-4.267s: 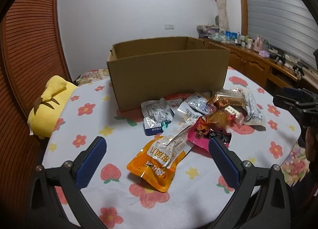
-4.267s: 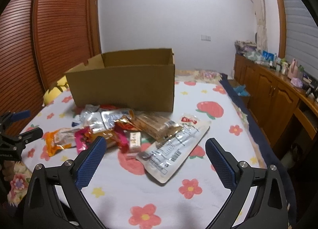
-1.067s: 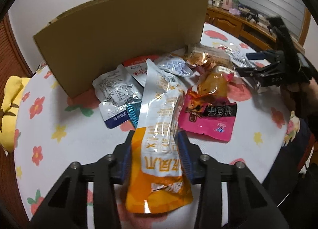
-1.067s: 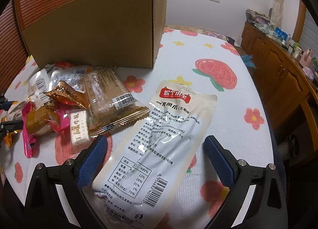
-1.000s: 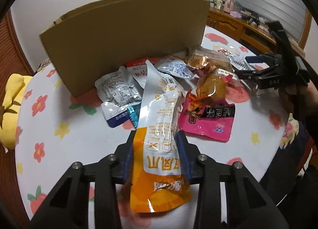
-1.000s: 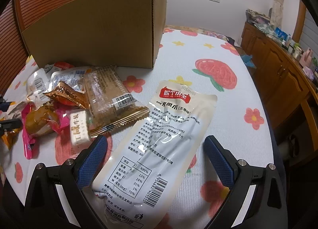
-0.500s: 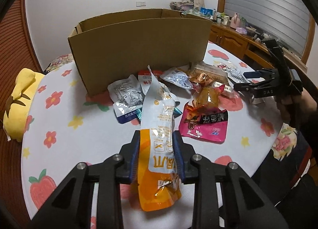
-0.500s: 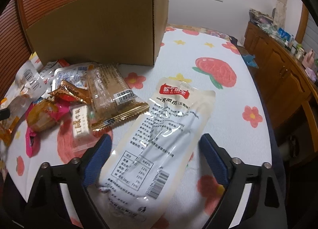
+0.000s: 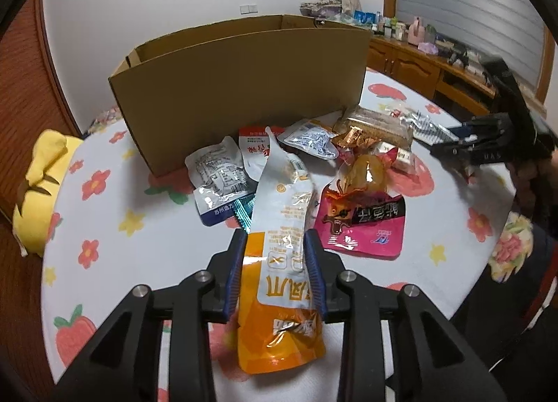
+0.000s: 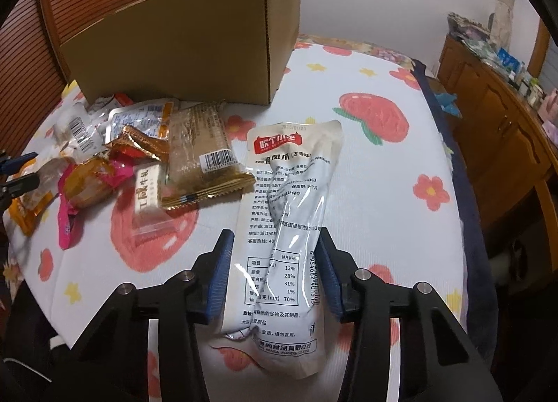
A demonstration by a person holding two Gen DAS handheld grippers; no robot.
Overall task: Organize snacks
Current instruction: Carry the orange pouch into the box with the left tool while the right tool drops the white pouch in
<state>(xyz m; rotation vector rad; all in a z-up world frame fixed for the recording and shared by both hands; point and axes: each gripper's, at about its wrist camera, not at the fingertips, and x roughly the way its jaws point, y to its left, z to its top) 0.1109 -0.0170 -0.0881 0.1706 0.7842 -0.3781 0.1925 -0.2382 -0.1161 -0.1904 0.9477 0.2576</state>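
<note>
An orange and white snack pouch (image 9: 280, 262) is pinched between the blue fingers of the left gripper (image 9: 275, 274), raised off the flowered tablecloth (image 9: 115, 227) with its top end tilted toward the cardboard box (image 9: 240, 84). A white pouch (image 10: 286, 227) sits squeezed between the pads of the right gripper (image 10: 273, 278), its far end toward the box's corner. The remaining snacks lie in a loose pile in front of the box: a pink packet (image 9: 362, 220), a silver packet (image 9: 218, 182), and a clear-wrapped biscuit pack (image 10: 200, 154). A yellow plush (image 9: 38, 185) rests at the table's left edge.
</note>
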